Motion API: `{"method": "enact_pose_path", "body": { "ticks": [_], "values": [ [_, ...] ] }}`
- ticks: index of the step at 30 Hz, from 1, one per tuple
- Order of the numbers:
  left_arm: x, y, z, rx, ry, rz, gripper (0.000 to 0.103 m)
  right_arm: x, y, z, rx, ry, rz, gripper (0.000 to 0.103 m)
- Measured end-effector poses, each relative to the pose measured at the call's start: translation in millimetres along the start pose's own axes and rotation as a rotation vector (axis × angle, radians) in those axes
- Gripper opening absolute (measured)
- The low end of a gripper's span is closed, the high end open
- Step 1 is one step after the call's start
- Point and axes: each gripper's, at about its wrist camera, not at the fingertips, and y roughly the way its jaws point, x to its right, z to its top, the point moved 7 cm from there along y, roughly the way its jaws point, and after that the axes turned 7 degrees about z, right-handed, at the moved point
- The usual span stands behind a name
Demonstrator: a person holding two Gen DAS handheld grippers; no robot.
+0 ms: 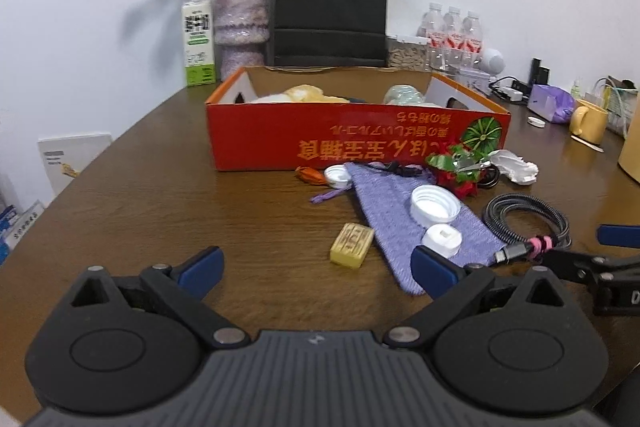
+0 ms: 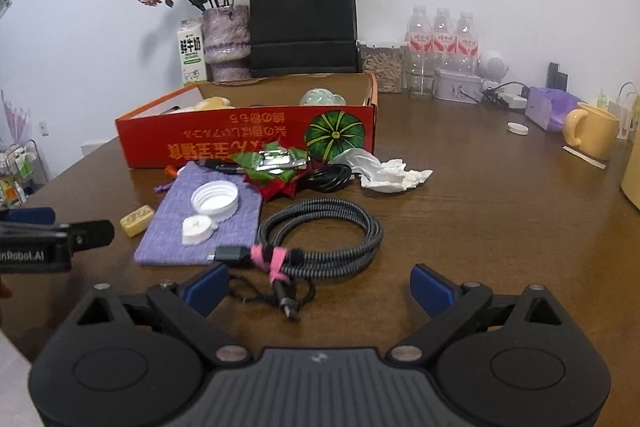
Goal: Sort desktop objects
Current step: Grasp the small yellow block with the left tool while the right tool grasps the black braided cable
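A red cardboard box [image 1: 356,139] [image 2: 248,141] holding several items stands mid-table. In front of it lie a purple cloth pouch [image 1: 400,223] [image 2: 208,223] with two white caps [image 1: 435,206] [image 2: 215,198] on it, a yellow block [image 1: 352,245] [image 2: 137,220], a coiled braided cable [image 1: 528,223] [image 2: 324,239], a red-green foil wrapper [image 2: 276,167] and crumpled white tissue [image 2: 384,171]. My left gripper [image 1: 316,273] is open and empty, just short of the yellow block. My right gripper [image 2: 320,287] is open and empty, its jaws either side of the cable's near end.
A vase of dried roses [image 1: 240,23], a milk carton [image 1: 197,39], a black paper bag [image 1: 330,11], water bottles [image 2: 442,47] and a jar stand along the back wall. A yellow mug [image 2: 590,135] and purple pack [image 2: 548,109] sit at right.
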Motion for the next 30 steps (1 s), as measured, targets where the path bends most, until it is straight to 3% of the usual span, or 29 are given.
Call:
{"method": "enact_pose_path", "body": {
  "ticks": [5,7,13,15,19,20,26,30],
  "values": [
    [7,16,5,-0.022,0.017,-0.027,0.077,5,16,15,-0.01,0.035,0.012,0.098],
    [9,21,6,-0.032,0.013,-0.036,0.075,6,24,18,-0.024,0.03,-0.002,0.098],
    [14,32,2,-0.074,0.022,-0.058,0.053,7,42,21,-0.064,0.015,-0.013,0.102],
    [14,33,2,-0.072,0.02,-0.059,0.05,9,48,21,-0.09,0.014,-0.018,0.102],
    [14,34,3,-0.067,0.017,-0.062,0.032,9,55,17,-0.108,-0.011,-0.02,0.103],
    [15,34,3,-0.066,0.019,-0.069,0.023,8,55,16,-0.106,-0.013,-0.019,0.101],
    [16,34,3,-0.059,0.023,-0.067,0.022,6,49,15,-0.096,-0.032,0.008,0.089],
    [16,33,3,-0.06,0.017,-0.066,0.022,6,46,15,-0.088,-0.034,0.013,0.088]
  ]
}}
